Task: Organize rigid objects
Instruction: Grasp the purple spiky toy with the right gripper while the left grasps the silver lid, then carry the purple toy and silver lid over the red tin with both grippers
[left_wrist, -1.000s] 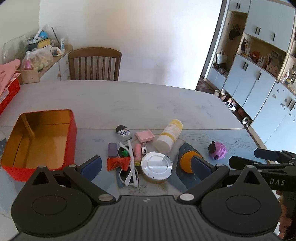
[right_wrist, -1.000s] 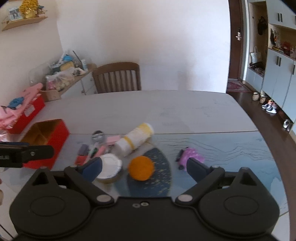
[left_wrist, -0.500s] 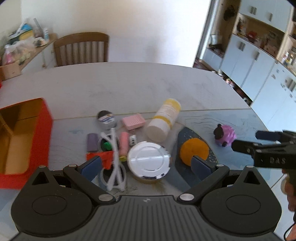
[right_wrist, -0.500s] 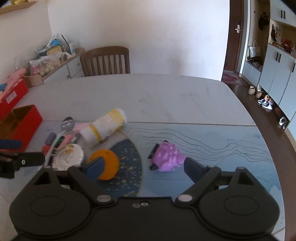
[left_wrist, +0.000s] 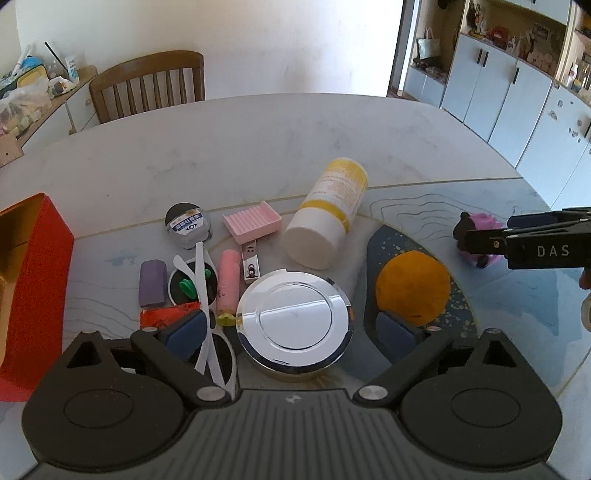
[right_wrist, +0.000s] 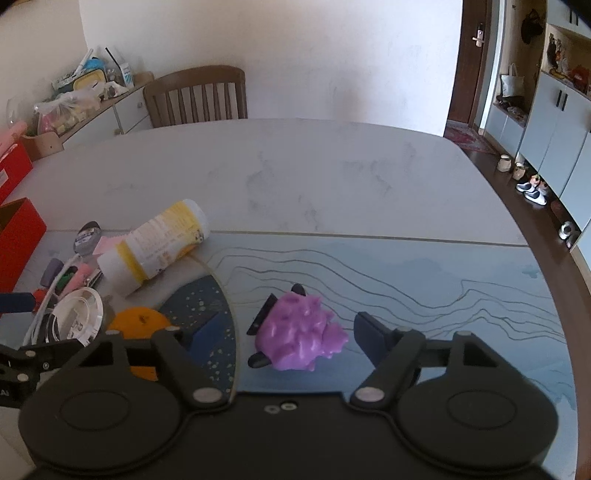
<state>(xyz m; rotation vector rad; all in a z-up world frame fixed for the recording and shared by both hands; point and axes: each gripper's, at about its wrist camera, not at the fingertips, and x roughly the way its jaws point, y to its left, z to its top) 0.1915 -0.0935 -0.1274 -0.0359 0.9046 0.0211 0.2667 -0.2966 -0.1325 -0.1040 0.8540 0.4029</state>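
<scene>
Big rounded worktop (left_wrist: 258, 147), pale marble look at the far side and a blue wavy-line pattern on the near part. A wooden chair (left_wrist: 147, 85) is tucked in at the far edge, a cluttered sideboard (right_wrist: 92, 96) runs along the left wall, and pale blue cabinets (left_wrist: 517, 96) line the right.

The clutter sits in one bunch: a silver round tin (left_wrist: 293, 319), a white-and-yellow bottle (left_wrist: 328, 218) on its side, an orange ball (left_wrist: 412, 282), white sunglasses (left_wrist: 203, 291), a pink ridged tray (left_wrist: 252, 221), and a red box (left_wrist: 33, 288) off to the left.

The left tongs (left_wrist: 291, 326) are spread wide with the tin between the pads, not touching.

The right tongs (right_wrist: 284, 334) have just been closing in, but they're not gripping yet; the purple toy (right_wrist: 301, 336) lies between them with a gap on each side.
</scene>
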